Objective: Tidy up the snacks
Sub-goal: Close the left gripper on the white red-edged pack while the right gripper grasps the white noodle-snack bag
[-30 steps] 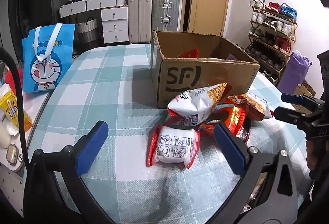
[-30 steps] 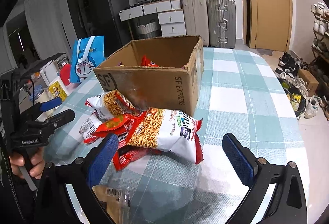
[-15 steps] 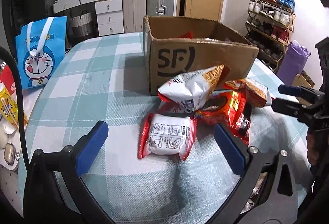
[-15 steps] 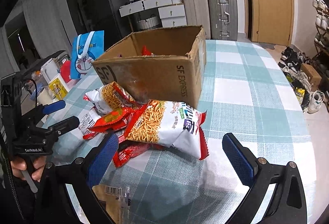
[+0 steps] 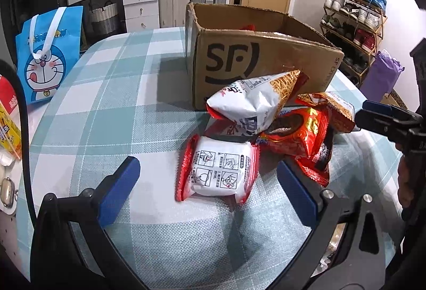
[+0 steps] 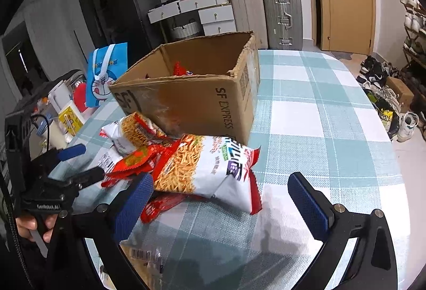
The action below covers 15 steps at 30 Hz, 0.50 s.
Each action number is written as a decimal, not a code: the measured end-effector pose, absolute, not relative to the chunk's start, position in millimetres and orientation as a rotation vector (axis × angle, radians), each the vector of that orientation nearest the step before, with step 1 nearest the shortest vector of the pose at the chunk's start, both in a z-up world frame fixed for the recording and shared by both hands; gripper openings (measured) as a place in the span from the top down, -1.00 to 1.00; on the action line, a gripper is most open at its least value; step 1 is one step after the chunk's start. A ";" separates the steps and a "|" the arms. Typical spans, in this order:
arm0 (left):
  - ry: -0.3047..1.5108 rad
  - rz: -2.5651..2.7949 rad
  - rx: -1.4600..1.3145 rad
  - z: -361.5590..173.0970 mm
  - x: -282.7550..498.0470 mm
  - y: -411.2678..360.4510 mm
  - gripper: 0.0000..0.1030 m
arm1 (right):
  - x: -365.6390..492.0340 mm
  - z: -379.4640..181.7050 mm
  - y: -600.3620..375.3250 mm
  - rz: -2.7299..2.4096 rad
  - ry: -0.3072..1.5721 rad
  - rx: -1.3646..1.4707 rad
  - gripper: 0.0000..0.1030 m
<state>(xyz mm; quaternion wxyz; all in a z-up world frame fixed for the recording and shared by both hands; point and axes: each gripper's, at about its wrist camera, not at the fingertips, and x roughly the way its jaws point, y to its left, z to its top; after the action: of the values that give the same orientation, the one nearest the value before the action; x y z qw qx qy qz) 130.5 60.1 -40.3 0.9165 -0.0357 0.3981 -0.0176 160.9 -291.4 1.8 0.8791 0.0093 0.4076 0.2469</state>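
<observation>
Cardboard makes up the open box, printed with a large black "SF" logo on the side facing the left wrist camera and "SF EXPRESS" running vertically down the adjoining side in the right wrist view. It stands on a surface covered in teal-and-white checked cloth, and a few red packets show inside it.

Snacks lie heaped just in front of the box's near face. A white and red noodle-snack bag leans on the box, its long axis tilted up to the right, with the pictured noodles at the raised end. Below it a red-edged white pack lies flat with its back up, showing four instruction drawings, its long axis left to right. A glossy red packet sits to its right. From the right wrist camera, a bigger noodle-snack bag with blue Korean-looking lettering lies on top of the pile, its long axis running left to right; the lettering is too distorted to read.

The left claw stands wide, its blue pads either side of the instruction pack without touching it. The right claw is also wide, holding nothing, low over the bigger bag's near edge.

A blue Doraemon tote bag stands at the far left.
</observation>
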 end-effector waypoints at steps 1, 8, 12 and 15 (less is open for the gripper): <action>0.822 -0.037 -0.072 -41.4 130.7 60.0 -0.99 | 164.3 0.4 -291.1 0.517 0.859 0.029 -0.99; 0.825 -0.025 -0.091 -42.0 139.7 59.6 -0.99 | 181.3 -7.0 -290.4 0.538 0.908 0.095 -0.99; 0.841 -0.022 -0.088 -48.0 146.7 58.5 -0.99 | 190.7 -12.9 -290.7 0.542 0.942 0.124 -0.99; 0.857 -0.028 -0.080 -51.7 150.7 56.6 -0.99 | 195.9 -16.2 -291.3 0.556 0.957 0.144 -0.99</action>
<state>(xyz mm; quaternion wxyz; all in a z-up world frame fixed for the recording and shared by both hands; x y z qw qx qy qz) 150.7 56.6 -51.7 0.9088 -0.0388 0.4153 -0.0134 195.9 -291.3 -16.2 0.8483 0.0685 0.4540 0.2637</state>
